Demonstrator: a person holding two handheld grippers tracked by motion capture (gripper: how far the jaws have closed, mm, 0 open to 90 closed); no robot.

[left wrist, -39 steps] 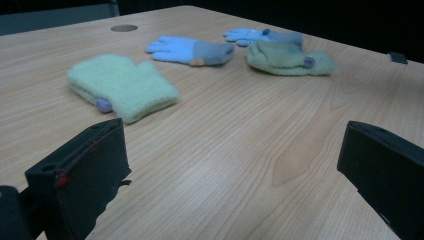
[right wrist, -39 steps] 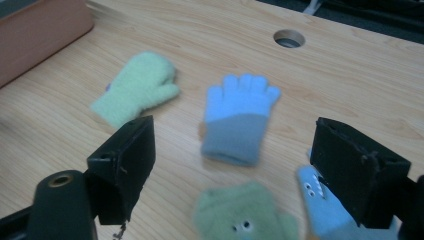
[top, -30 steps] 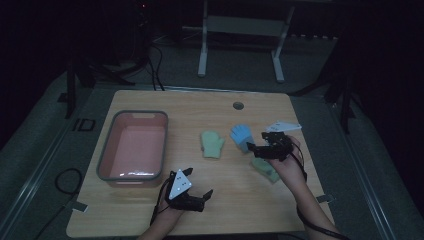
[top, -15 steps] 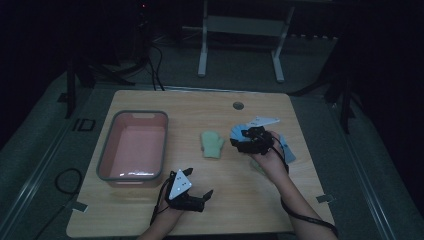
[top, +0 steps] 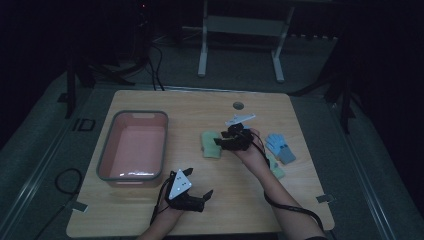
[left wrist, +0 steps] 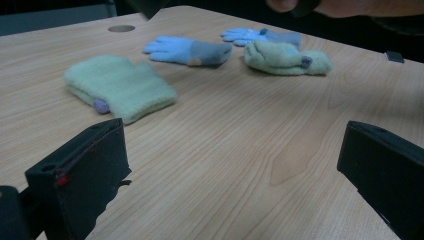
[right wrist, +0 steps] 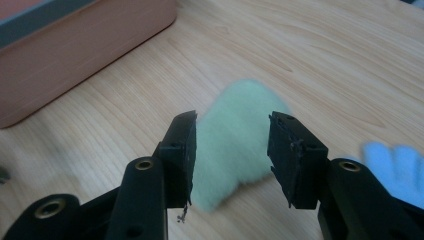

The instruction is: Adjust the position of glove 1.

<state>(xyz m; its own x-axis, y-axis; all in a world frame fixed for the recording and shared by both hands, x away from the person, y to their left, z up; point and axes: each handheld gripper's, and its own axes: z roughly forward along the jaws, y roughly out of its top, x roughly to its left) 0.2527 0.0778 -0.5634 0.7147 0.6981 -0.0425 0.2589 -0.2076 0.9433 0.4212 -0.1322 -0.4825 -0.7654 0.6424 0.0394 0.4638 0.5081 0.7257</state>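
Observation:
A pale green mitten (top: 210,145) lies mid-table, and my right gripper (top: 221,142) hovers at its right edge. In the right gripper view the mitten (right wrist: 235,150) sits blurred below and between the jaws of that gripper (right wrist: 233,122). The jaws have just been closing, and a gap shows on both sides, so it is open. My left gripper (top: 200,199) rests near the front edge, wide open and empty (left wrist: 232,170). Past it lie the mitten (left wrist: 120,87), two blue gloves (left wrist: 187,50) (left wrist: 260,36) and a second green mitten (left wrist: 287,57).
A pink tub (top: 105,155) with a grey rim stands at the table's left, and its wall (right wrist: 75,45) is seen beyond the right jaws. Blue gloves (top: 280,147) and the second green mitten (top: 276,170) lie right of the person's forearm. A round hole (top: 238,105) marks the far edge.
My right gripper has travelled left from the blue gloves to the green mitten, and its jaws have narrowed. The left gripper has stayed where it was.

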